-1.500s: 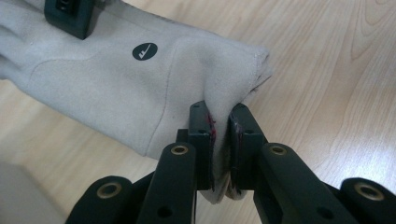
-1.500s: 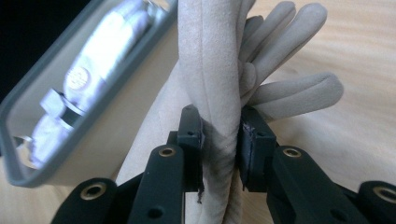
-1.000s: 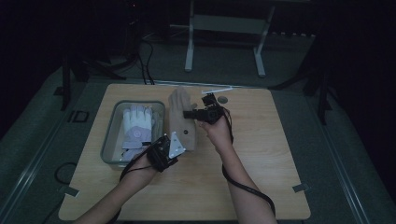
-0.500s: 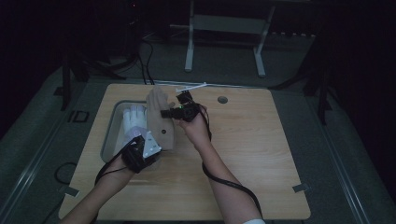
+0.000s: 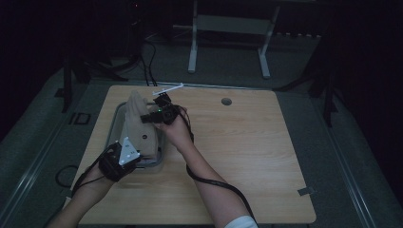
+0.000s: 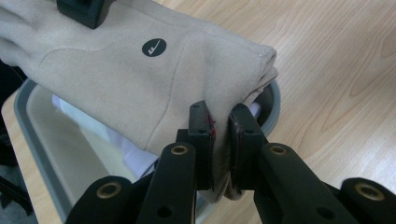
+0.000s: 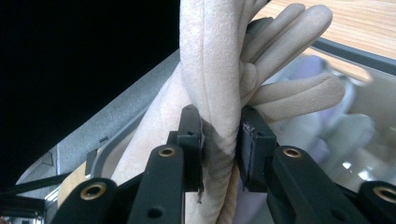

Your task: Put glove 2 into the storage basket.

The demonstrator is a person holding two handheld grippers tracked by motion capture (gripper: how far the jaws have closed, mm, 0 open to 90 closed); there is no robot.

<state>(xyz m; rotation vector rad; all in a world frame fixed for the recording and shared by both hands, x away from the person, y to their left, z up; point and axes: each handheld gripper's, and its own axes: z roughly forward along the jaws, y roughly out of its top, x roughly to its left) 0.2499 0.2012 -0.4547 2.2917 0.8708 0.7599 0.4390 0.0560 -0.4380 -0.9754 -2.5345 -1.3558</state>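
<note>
Both grippers clamp a beige glove (image 5: 140, 128) above the grey bin (image 5: 160, 159): left gripper (image 6: 219, 135) pinches its cuff at six o'clock, right gripper (image 7: 219, 140) its finger end at twelve.

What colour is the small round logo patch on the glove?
Black with a pale tick mark, on the beige suede glove; clearest in the left gripper view.

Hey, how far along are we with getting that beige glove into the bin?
Done: a white glove already lies in the bin. In hand: the left gripper pinches the beige glove at its cuff end, the right gripper near its fingers, holding it stretched over the bin. Left: lower it in and let go.
</note>
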